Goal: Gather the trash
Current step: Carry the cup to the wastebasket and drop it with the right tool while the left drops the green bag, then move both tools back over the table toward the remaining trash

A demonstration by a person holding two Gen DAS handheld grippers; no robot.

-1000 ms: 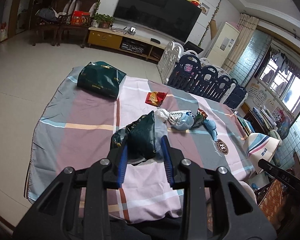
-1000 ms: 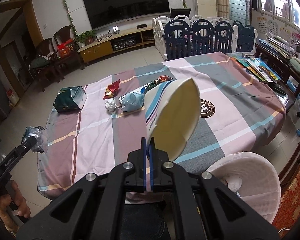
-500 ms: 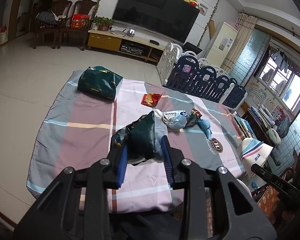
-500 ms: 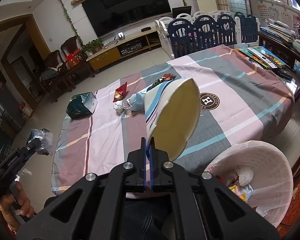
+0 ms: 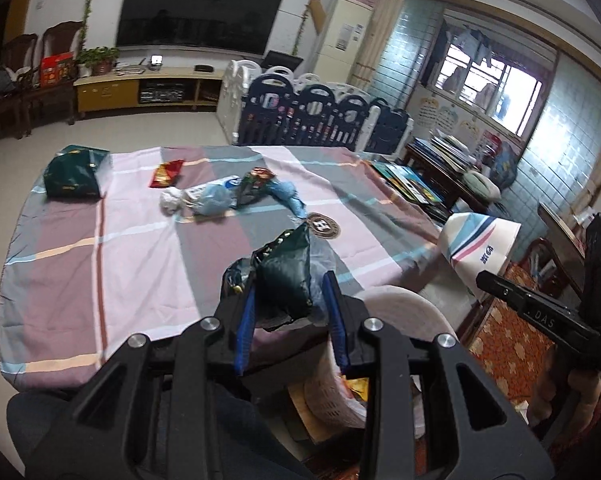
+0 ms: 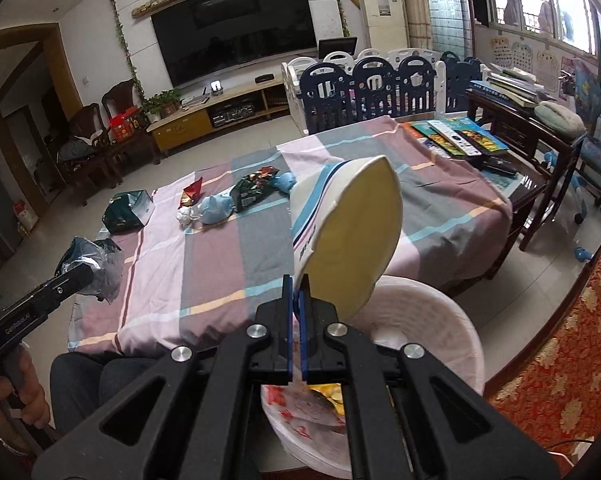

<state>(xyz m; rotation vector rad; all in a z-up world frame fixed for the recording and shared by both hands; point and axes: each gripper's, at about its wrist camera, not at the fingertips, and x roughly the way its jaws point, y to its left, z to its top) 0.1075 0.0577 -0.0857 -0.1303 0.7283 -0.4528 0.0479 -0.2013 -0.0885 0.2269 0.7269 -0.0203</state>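
A crumpled dark green wrapper (image 5: 286, 276) sits clamped in the left tool (image 5: 290, 316); the right tool (image 6: 296, 328) pinches a paper bowl (image 6: 352, 240) above the white basket (image 6: 452, 320). "DAS" and "GenRobot.AI" mark the tools' sides. Only the right view shows wrappers inside the basket.

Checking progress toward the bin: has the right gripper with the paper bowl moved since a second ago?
Yes. The right gripper, shut on the paper bowl, has swung from over the tablecloth to above the white laundry-style basket.

Daylight from the blown-out window (image 5: 500, 92) fills the room; fisheye edges bend and darken, left view slightly motion-blurred.
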